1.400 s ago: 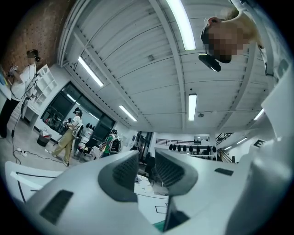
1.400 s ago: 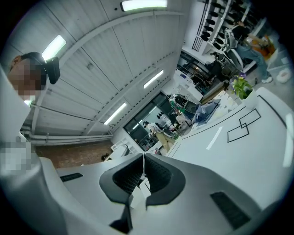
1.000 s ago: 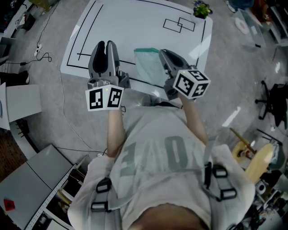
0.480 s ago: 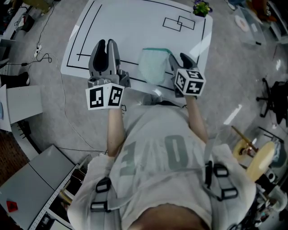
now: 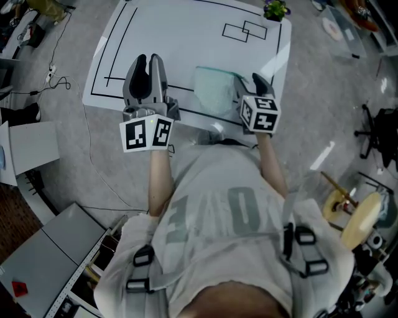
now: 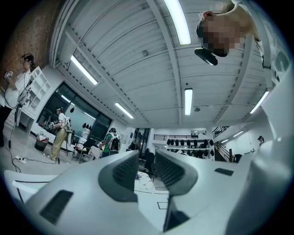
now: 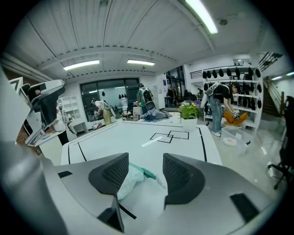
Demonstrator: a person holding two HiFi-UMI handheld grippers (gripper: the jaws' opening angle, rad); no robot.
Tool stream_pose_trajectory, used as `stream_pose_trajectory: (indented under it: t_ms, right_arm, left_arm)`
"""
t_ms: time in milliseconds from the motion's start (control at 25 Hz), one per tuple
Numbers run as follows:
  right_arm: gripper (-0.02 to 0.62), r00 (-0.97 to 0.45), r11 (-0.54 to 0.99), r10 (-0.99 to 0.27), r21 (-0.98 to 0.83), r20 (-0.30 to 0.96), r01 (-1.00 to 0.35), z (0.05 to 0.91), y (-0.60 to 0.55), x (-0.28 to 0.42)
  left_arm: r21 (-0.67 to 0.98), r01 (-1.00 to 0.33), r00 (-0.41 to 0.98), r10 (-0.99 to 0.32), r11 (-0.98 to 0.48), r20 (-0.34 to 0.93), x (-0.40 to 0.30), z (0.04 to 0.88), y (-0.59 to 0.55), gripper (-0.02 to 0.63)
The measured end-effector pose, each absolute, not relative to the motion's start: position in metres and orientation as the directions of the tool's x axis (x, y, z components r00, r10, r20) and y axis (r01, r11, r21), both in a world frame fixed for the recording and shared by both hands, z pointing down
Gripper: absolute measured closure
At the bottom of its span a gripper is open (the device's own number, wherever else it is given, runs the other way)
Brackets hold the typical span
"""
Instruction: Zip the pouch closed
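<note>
The pouch [image 5: 214, 92], pale and see-through with a teal zip edge, lies flat on the white table [image 5: 186, 37] near its front edge. My right gripper [image 5: 249, 84] is just to the pouch's right. In the right gripper view its jaws [image 7: 144, 167] have just been opening and stand wide apart, with the pouch [image 7: 131, 179] on the table just beyond them and untouched by the pads. My left gripper [image 5: 146, 67] hovers left of the pouch. It points slightly upward, and its jaws [image 6: 146, 167] are parted with nothing between them.
Black lines and two overlapping rectangles [image 5: 245, 30] mark the table. A potted plant [image 5: 275, 9] stands at its far right corner. Cables [image 5: 56, 71] run over the floor on the left. A clear bin [image 7: 234, 137] and a person [image 7: 223, 105] are off to the right.
My right gripper came down toward the table and let go of the pouch, which was tilted up in its grip and now lies flat. The left gripper stayed in place.
</note>
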State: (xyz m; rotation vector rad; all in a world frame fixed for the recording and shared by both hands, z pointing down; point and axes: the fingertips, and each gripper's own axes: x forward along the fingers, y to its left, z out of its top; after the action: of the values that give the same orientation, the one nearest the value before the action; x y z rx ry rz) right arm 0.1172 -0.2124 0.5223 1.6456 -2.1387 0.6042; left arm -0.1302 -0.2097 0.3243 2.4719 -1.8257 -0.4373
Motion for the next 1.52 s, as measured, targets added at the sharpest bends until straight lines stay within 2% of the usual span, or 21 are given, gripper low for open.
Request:
stream_pose_trajectory:
  t_ms: [280, 560, 720, 760, 840, 960, 1160, 1520]
  right_arm:
    - [0.388, -0.234, 0.239, -0.848, -0.051, 0.476, -0.97, 0.493, -0.23, 0.122]
    - [0.388, -0.25, 0.265, -0.921, 0.011, 0.301, -0.964, 0.414, -0.256, 0.112]
    - [0.39, -0.3, 0.304, -0.936, -0.003, 0.183, -0.953, 0.369, -0.253, 0.095]
    - [0.4, -0.306, 0.309, -0.939, -0.005, 0.154, -0.951, 0.359, -0.251, 0.091]
    - [0.476, -0.314, 0.316, -0.944, 0.001, 0.104, -0.949, 0.343, -0.245, 0.083]
    - [0.547, -0.332, 0.334, -0.942, 0.029, 0.055, -0.942, 0.328, -0.234, 0.07]
    - [0.569, -0.377, 0.379, -0.925, 0.056, 0.053, -0.924, 0.33, -0.222, 0.05]
    - [0.572, -0.407, 0.411, -0.91, 0.046, 0.084, -0.91, 0.341, -0.213, 0.039]
  left_arm:
    - [0.127, -0.956, 0.239, -0.952, -0.266, -0.191, -0.13, 0.319, -0.211, 0.512]
    - [0.018, -0.98, 0.191, -0.966, -0.197, -0.172, -0.132, 0.305, -0.21, 0.515]
    - [-0.042, -0.982, 0.188, -0.967, -0.183, -0.173, -0.127, 0.298, -0.205, 0.581]
    - [-0.057, -0.981, 0.19, -0.966, -0.183, -0.173, -0.125, 0.296, -0.204, 0.589]
    - [-0.086, -0.979, 0.196, -0.966, -0.184, -0.17, -0.12, 0.292, -0.203, 0.597]
    - [-0.124, -0.975, 0.202, -0.967, -0.184, -0.155, -0.114, 0.289, -0.202, 0.598]
    - [-0.11, -0.973, 0.218, -0.963, -0.202, -0.158, -0.102, 0.288, -0.203, 0.598]
    - [-0.108, -0.972, 0.218, -0.97, -0.207, -0.106, -0.101, 0.299, -0.203, 0.598]
